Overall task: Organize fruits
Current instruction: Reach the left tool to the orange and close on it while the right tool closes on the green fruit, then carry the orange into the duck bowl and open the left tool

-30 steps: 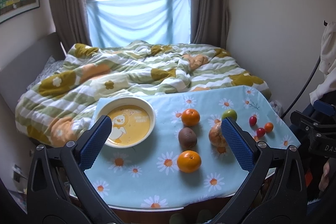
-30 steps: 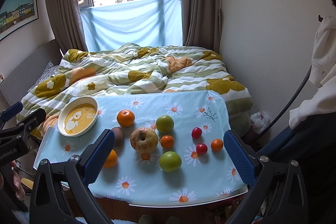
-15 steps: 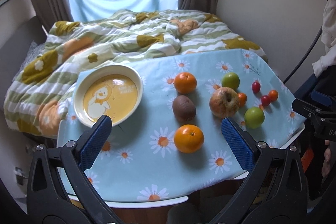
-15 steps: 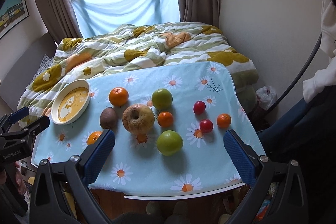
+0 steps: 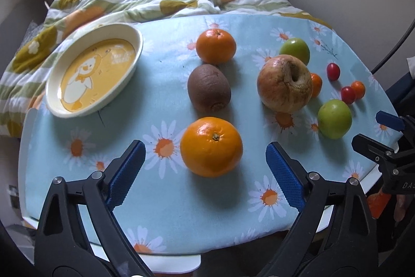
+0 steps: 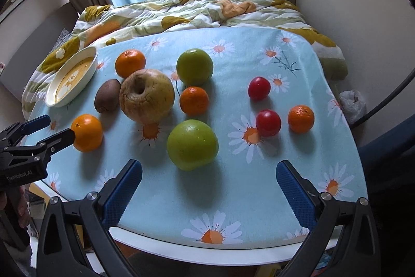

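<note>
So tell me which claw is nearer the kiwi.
Left. The left claw hangs open just short of the near orange, the kiwi right behind it. The right claw faces a green apple, well off to the kiwi's side.

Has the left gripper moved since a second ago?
Yes. The left gripper has come down toward the table: the near orange, fixed on the tablecloth, now looms large just ahead of its open pads.
</note>
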A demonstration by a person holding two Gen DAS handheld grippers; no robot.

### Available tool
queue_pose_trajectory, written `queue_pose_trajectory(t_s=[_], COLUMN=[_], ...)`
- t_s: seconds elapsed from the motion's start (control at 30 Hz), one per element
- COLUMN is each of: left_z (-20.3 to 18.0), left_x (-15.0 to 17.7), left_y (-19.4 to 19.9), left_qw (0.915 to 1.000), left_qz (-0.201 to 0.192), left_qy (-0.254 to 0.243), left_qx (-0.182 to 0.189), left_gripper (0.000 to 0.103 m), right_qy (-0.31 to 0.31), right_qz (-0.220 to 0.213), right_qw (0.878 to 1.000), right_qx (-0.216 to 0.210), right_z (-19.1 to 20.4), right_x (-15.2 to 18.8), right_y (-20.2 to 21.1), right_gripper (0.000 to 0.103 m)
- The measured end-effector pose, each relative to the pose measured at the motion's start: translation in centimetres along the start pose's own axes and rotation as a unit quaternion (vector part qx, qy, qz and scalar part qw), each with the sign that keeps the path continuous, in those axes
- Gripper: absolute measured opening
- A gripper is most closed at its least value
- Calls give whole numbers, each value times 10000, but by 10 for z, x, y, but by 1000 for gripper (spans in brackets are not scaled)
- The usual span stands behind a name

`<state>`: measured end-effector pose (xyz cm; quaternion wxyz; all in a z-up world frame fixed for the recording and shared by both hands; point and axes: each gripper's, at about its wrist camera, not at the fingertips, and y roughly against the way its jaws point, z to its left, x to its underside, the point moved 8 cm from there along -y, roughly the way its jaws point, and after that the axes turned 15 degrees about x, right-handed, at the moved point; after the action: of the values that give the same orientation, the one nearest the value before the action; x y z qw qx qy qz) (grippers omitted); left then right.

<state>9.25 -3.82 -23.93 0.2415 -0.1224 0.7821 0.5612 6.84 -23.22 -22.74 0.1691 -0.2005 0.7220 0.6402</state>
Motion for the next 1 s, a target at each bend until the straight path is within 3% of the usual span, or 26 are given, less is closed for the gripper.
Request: queue_pose_trajectory(t_s=[0.07,0.2,0.27,0.37,0.7,1.0], left_z=[-1,3,6,8,7,13], left_x=[3,10,12,17,23,29], left_y=[-9,-26,-31,-36,-32,-24], left_qw=[10000,9996,9993,9988,9983,9970], left_qz=[48,114,155,205,134,99], left_qy=[58,214,282,426,486,661], left_qx=[-57,-149,-195,-136,-283,-400], left_gripper=[92,89,77,67,67,66], right_qy=[137,382,514,616,906,1040], right_qz=[-8,-29,-14,-2,24,-25], right_qw=[9999,9990,9983,9971,9944,9937], right_qx=[-73,-217,-279,-448,-539,-415], right_z=[4,11,15,23,37,38], right_x=[3,6,6,5,-1,-5], right_y=[-7,-17,-23,-25,-34,-37], right_gripper=[103,97,94,90,74,50])
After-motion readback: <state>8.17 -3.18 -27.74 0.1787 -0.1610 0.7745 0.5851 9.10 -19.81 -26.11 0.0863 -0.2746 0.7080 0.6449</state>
